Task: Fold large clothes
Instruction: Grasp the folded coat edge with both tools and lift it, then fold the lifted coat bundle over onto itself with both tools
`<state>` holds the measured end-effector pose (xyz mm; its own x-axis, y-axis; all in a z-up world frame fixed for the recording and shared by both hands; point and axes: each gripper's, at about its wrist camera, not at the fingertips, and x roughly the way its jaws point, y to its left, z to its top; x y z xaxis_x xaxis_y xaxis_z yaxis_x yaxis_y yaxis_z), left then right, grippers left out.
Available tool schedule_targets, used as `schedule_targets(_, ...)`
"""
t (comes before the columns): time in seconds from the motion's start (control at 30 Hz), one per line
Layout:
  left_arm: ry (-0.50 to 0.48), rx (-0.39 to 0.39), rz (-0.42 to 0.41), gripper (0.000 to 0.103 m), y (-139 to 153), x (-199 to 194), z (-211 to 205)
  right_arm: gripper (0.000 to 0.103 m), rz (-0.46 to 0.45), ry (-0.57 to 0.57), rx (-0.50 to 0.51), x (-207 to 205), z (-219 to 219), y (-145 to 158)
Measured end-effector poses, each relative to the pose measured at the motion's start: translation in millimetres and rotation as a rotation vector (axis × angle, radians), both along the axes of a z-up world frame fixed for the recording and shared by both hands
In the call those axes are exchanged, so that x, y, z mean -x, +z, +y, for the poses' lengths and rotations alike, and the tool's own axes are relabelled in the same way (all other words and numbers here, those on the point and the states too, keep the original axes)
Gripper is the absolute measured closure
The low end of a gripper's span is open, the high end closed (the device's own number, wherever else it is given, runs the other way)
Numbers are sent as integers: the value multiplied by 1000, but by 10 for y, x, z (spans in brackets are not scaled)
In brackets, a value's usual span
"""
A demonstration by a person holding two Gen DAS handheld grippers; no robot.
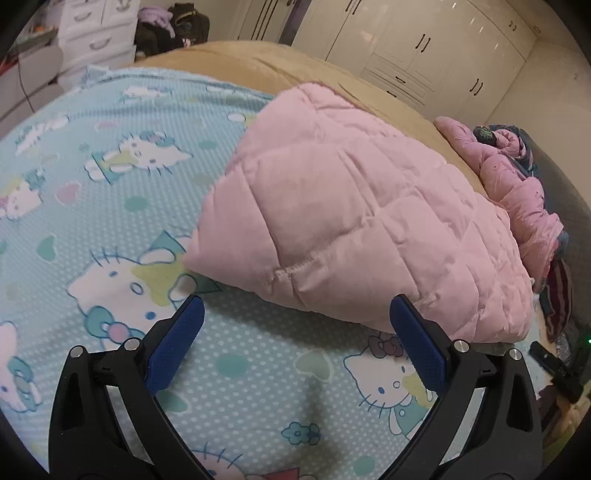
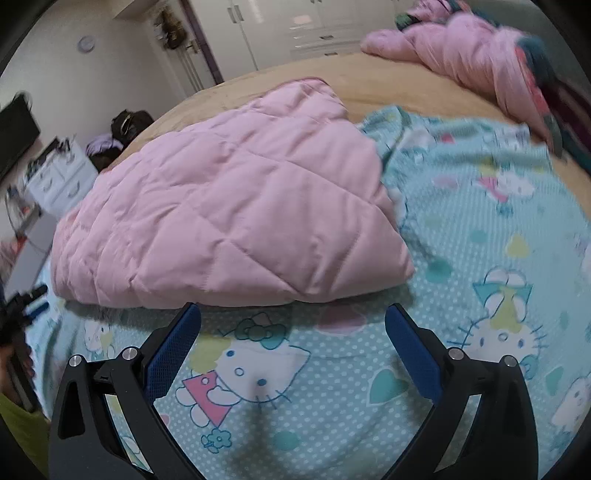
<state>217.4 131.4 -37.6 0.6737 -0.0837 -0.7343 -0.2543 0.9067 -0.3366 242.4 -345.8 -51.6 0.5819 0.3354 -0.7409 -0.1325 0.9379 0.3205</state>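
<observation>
Blue-padded fingers (image 1: 177, 343) of the left gripper (image 1: 295, 332) stand wide apart, holding nothing, low over the cartoon-cat sheet (image 1: 110, 184). Right gripper (image 2: 293, 332) likewise spread wide and empty over the same sheet (image 2: 480, 240).

Pink quilted garment (image 1: 351, 206) lies folded into a puffy bundle on the sheet, just ahead of both grippers. From the left wrist, its near edge sits just beyond the fingertips, toward the right finger; the bundle's corner points left. From the right wrist, the bundle (image 2: 229, 206) lies directly ahead and to the left, its near edge just past the fingertips; no contact visible in either view.

Sheet covers the near part of the bed; tan bedcover (image 1: 258, 62) shows beyond it. Second pink padded garment (image 1: 517, 192) lies crumpled at the far side of the bed, well apart from the bundle, also seen blurred from the right wrist (image 2: 461, 40). White wardrobe doors (image 1: 424, 44) behind; white drawer unit (image 1: 96, 33) far left.
</observation>
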Motion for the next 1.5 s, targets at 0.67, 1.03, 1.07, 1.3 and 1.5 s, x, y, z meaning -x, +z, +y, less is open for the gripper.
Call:
schedule_targets(0.67, 45, 357, 15, 8, -345, -577, 469, 4, 230, -53, -557, -1132, -668, -542)
schedule_targets(1.03, 8, 465, 45, 8, -401, -963, 595, 4, 261, 56, -549, -1627, -473, -528)
schedule_targets(1.07, 8, 473, 50, 8, -414, -998, 626, 4, 258, 65, -538, -1640, -444, -522)
schedule_targets(1.3, 32, 480, 29, 8, -466, -1163, 669, 16, 219, 93, -473, -1667, -296, -457)
schedule_targets(1.5, 25, 369, -16, 22, -348, -1174, 507, 32, 172, 98, -444, -1621, -200, -409)
